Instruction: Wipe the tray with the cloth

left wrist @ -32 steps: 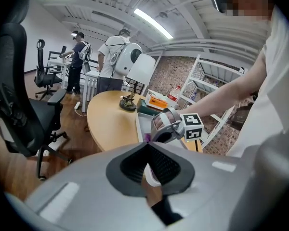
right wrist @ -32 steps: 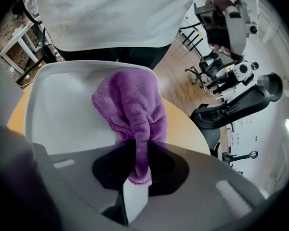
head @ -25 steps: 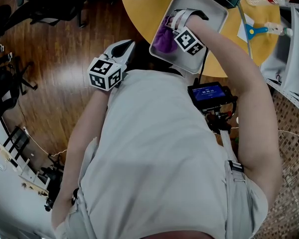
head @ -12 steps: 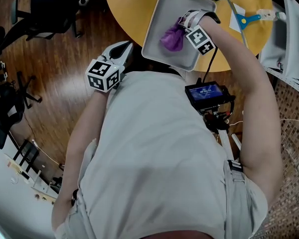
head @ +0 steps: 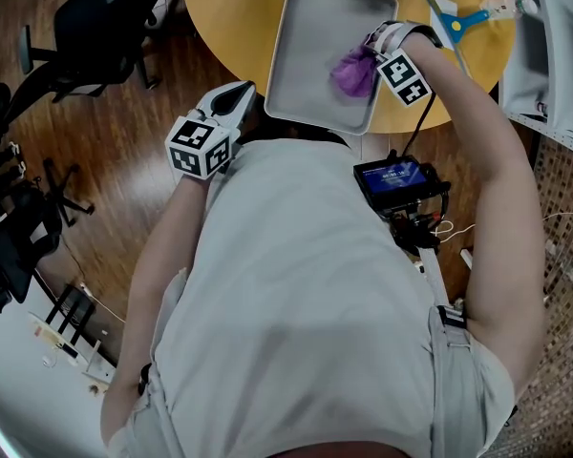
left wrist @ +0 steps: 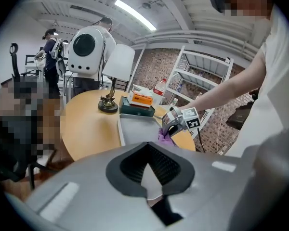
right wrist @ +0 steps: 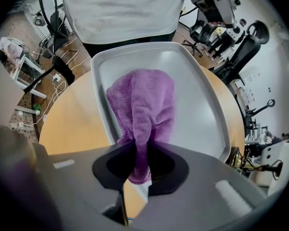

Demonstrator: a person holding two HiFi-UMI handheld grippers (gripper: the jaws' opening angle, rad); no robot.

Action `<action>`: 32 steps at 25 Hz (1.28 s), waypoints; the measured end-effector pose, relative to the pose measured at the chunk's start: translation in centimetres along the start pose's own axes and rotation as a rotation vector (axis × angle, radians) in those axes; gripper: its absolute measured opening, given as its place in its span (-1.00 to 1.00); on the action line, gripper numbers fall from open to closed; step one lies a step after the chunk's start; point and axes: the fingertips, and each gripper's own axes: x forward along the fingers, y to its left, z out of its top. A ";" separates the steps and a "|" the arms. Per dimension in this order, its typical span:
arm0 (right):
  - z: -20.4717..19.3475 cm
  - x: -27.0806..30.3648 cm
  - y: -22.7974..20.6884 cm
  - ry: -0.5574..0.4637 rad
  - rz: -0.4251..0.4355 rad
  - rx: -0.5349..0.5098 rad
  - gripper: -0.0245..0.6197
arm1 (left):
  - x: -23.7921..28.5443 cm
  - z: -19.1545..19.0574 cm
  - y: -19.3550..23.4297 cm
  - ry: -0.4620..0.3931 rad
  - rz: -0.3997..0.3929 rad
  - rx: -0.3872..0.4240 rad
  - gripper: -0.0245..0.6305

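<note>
Grey-and-white left gripper (head: pixel 239 92) hangs off the near left edge of the yellow table (head: pixel 224 8), jaws pinched together with nothing in them, not touching anything. Right of it sits the grey tray (head: pixel 306 46) on the table. Purple cloth (head: pixel 353 72) is lying inside the tray, over by its right rim, bunched up. Right gripper (head: pixel 372 53) has its jaws clamped tight on one end of the cloth, the rest spread flat on the tray floor.

The right gripper (head: pixel 371 52), its jaws pinched on the purple cloth (head: pixel 353 72), has dragged it across the tray (head: pixel 306 46) from the near left corner to the right rim, leaving bare tray floor beyond the cloth.
</note>
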 end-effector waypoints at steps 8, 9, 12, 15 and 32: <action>-0.6 0.3 0.1 0.010 -0.013 -0.032 -0.74 | 0.0 -0.5 0.5 0.003 0.013 -0.016 -0.93; -0.5 0.3 -0.2 0.010 -0.019 -0.037 -0.74 | 0.0 -0.6 0.6 0.002 0.015 -0.021 -0.93; 0.0 0.4 -1.3 -0.005 -0.058 -0.005 -0.74 | -0.1 -0.7 0.3 -0.001 0.018 -0.030 -0.92; 0.7 0.2 -3.6 -0.033 -0.090 0.020 -0.74 | -0.4 -0.5 0.2 -0.008 0.024 -0.045 -0.93; 4.5 1.2 -14.9 -0.011 -0.071 -0.078 -0.74 | -3.6 -2.3 0.6 -0.047 0.114 -0.128 -0.92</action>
